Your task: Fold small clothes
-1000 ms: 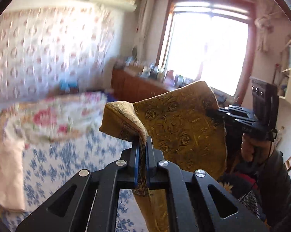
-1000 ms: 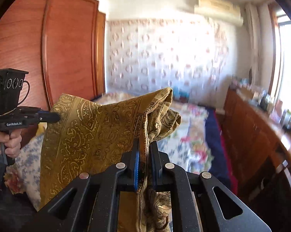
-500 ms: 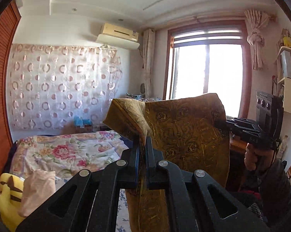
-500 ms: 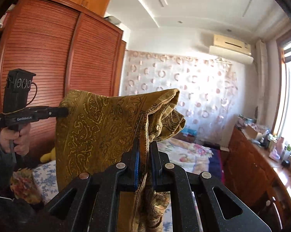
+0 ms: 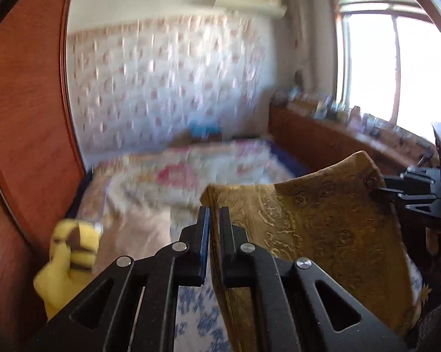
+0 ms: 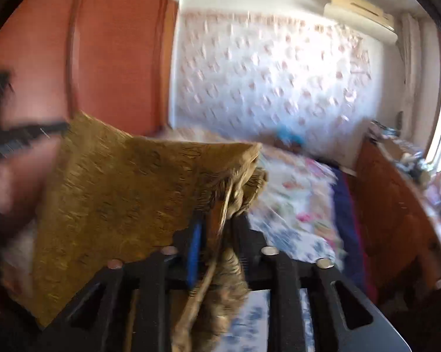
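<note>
A mustard-gold patterned cloth (image 5: 323,234) hangs stretched between both grippers above the bed. My left gripper (image 5: 214,214) is shut on one top corner; the cloth runs right to the right gripper (image 5: 408,193), which pinches the other corner. In the right wrist view my right gripper (image 6: 217,226) is shut on a bunched corner of the cloth (image 6: 117,205), and the left gripper (image 6: 23,138) shows blurred at the far left edge. Both views are motion-blurred.
A bed with a floral quilt (image 5: 191,173) and blue-flowered sheet (image 6: 296,234) lies below. A yellow plush toy (image 5: 70,249) sits by the wooden wardrobe (image 5: 23,117). A wooden sideboard (image 5: 323,143) with clutter runs under the window.
Both grippers have swung downward with the cloth, tilting the views from the ceiling towards the bed. The cloth stays held at both corners.
</note>
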The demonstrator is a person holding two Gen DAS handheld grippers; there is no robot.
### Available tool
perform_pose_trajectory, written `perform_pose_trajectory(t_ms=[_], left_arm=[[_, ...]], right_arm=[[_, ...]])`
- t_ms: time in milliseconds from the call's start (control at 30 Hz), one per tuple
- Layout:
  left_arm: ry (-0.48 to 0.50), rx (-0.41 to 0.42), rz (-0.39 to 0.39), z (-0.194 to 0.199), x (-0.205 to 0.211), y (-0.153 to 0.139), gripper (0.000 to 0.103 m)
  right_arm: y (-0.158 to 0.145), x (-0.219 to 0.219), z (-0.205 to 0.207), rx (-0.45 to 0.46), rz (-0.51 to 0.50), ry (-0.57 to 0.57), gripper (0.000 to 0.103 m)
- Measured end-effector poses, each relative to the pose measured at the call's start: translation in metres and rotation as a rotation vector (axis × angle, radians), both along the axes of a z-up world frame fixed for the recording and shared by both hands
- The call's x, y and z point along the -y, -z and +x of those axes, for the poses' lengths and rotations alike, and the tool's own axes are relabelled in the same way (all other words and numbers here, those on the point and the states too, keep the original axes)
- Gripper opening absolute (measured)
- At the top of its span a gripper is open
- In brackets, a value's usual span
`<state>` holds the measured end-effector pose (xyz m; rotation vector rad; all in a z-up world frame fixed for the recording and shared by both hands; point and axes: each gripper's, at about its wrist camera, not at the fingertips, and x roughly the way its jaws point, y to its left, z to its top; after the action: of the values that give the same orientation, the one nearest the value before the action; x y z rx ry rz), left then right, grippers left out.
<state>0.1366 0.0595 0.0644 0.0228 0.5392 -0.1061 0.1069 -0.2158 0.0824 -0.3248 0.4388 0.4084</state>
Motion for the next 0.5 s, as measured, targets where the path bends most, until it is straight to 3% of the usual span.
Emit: perform_pose_trajectory(t_ms=[33, 100, 133, 233, 367, 500], left_arm=[[0.009, -0.038, -0.015, 0.006, -0.006, 0.018, 0.006], [0.015, -0.046, -0.018, 0.003, -0.011, 0.039, 0.034], [0.020, -0.047, -0.023, 0.000, -0.010, 0.042, 0.040], [0.047, -0.071, -0.052, -0.011, -0.009, 0.056, 0.047], [0.078, -0.082, -0.057, -0.028, 0.001, 0.063, 0.073], [0.090, -0.092, -0.082, -0.045, 0.008, 0.071, 0.074]], right_arm=[[0.017, -0.005, 0.019, -0.028, -0.067, 0.037, 0.033], [0.042, 0.001, 0.046, -0.103, -0.083, 0.056, 0.033], [0.050, 0.008, 0.052, -0.135, -0.069, 0.050, 0.033], [0.058, 0.025, 0.054, -0.187, -0.032, 0.016, 0.033], [0.059, 0.029, 0.022, -0.196, -0.016, -0.024, 0.034], [0.068, 0.034, -0.008, -0.211, 0.032, -0.070, 0.034]])
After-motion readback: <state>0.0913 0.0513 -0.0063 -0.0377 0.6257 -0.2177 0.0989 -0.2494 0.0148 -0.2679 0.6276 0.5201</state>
